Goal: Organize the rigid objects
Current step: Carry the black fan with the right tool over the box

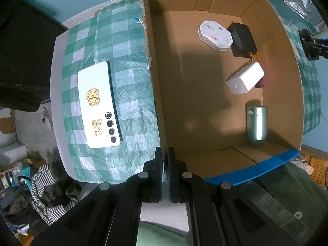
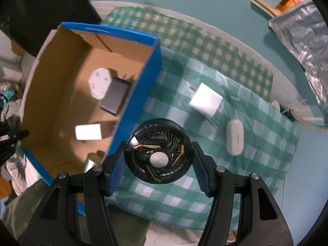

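My left gripper (image 1: 165, 160) is shut on the left wall of an open cardboard box (image 1: 287, 82) with a blue rim. Inside the box lie a white octagonal item (image 1: 215, 35), a black adapter (image 1: 243, 41), a white charger block (image 1: 245, 78) and a metallic cylinder (image 1: 257, 123). A white phone (image 1: 98, 104) lies face down on the checked cloth left of the box. My right gripper (image 2: 158, 149) is shut on a round black fan (image 2: 158, 160) with orange accents, held in the air just right of the box's blue wall (image 2: 141, 94).
On the green checked cloth (image 2: 256, 143) right of the box lie a white square charger (image 2: 206, 100) and a white oval case (image 2: 234, 137). A silver foil bag (image 2: 303, 41) and a rope (image 2: 307, 121) sit beyond the cloth. Striped clothing (image 1: 47, 184) lies below the table edge.
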`<move>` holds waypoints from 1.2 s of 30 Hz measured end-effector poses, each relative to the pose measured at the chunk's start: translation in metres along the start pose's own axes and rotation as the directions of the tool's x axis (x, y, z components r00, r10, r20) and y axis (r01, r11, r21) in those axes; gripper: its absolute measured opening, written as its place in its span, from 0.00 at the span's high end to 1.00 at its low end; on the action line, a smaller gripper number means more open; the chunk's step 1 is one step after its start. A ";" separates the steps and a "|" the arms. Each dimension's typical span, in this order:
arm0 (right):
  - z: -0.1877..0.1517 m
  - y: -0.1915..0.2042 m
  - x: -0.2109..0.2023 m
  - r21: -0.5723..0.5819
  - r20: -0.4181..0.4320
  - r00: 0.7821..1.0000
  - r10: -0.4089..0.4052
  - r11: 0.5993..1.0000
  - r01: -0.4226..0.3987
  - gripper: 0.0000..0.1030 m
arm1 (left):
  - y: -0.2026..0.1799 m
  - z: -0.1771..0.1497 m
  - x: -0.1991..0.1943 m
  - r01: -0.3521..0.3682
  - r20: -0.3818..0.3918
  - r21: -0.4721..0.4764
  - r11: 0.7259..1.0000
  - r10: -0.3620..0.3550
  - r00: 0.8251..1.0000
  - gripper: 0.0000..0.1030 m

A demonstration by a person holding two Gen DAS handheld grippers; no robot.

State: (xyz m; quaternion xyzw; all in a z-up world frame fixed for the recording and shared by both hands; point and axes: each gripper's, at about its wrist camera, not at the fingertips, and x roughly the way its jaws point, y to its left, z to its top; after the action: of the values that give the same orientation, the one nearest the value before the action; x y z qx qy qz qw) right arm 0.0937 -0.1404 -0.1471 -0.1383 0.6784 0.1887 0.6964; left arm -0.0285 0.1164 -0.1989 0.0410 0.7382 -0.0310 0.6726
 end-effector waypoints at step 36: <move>0.029 0.089 0.044 -0.233 -0.055 0.998 -0.015 0.972 0.002 0.40 | 0.003 -0.008 0.000 0.004 0.009 -0.005 1.000 -0.004 1.000 0.96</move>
State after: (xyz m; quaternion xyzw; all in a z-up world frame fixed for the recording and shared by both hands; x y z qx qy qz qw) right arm 0.0802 -0.0452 -0.1844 -0.2272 0.6702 0.2603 0.6569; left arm -0.0365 0.1200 -0.1984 0.0376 0.7352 -0.0307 0.6761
